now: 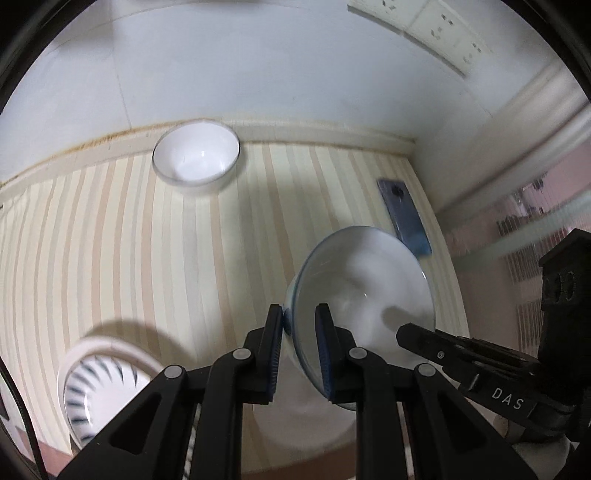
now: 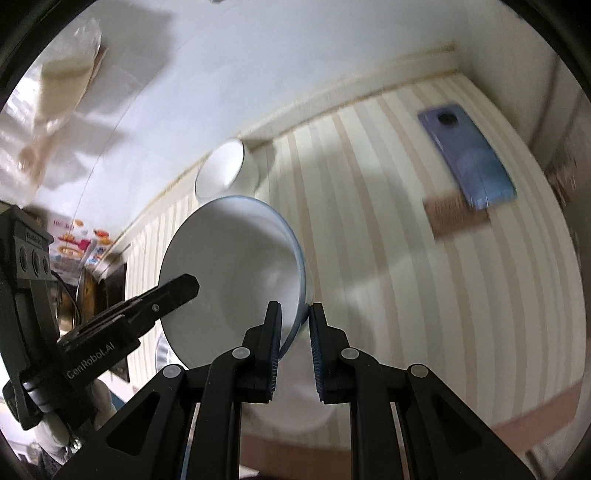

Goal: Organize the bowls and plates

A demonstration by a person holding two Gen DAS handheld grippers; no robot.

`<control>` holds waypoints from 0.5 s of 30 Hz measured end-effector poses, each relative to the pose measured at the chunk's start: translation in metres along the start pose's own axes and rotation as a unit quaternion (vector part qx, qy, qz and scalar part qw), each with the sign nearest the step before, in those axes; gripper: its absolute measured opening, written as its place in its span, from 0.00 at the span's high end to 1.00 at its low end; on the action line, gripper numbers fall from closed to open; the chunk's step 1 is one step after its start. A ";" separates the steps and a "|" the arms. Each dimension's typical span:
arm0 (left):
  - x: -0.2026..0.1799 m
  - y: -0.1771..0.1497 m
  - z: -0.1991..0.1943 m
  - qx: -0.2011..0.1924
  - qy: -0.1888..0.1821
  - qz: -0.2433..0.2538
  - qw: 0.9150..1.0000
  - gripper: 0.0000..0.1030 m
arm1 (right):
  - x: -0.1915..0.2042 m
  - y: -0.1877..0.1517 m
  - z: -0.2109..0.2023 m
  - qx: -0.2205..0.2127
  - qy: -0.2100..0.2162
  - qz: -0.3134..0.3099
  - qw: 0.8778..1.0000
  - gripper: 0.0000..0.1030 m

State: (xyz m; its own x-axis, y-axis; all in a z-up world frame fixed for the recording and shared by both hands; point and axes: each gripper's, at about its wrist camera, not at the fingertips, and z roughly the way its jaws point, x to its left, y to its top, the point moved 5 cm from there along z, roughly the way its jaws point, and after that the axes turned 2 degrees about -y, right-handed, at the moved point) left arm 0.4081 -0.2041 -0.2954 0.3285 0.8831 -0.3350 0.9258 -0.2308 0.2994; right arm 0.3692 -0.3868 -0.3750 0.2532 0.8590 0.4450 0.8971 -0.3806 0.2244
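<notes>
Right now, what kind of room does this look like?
Probably a home kitchen or dining corner: a striped tablecloth against a white wall with power sockets, crockery such as a white bowl, and a phone lying nearby.

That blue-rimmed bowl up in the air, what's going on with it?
A person holds the white blue-rimmed bowl with two handheld grippers at once: the left gripper is clamped on one side of its rim, the right gripper on the opposite side. The bowl hangs tilted above the striped tablecloth. A plain white bowl sits by the wall, a white bowl with dark stripes at the near edge, and a blue phone lies apart.
</notes>
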 end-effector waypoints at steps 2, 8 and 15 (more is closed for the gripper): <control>-0.001 -0.014 0.000 0.006 0.002 0.006 1.000 0.85 | -0.001 -0.020 0.000 0.008 -0.001 0.002 1.000 0.84; 0.006 -0.042 0.014 0.028 0.015 0.017 0.999 0.85 | -0.007 -0.058 0.011 0.028 -0.006 0.012 1.000 0.84; 0.009 -0.060 0.024 0.037 0.029 0.025 0.999 0.85 | -0.013 -0.075 0.026 0.037 -0.016 0.015 0.999 0.83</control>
State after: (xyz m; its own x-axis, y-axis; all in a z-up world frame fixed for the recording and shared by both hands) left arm 0.3602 -0.1923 -0.3376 0.3645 0.8915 -0.2690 0.9209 -0.3023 0.2462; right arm 0.3081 -0.3609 -0.4201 0.2903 0.8586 0.4224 0.9129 -0.3808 0.1466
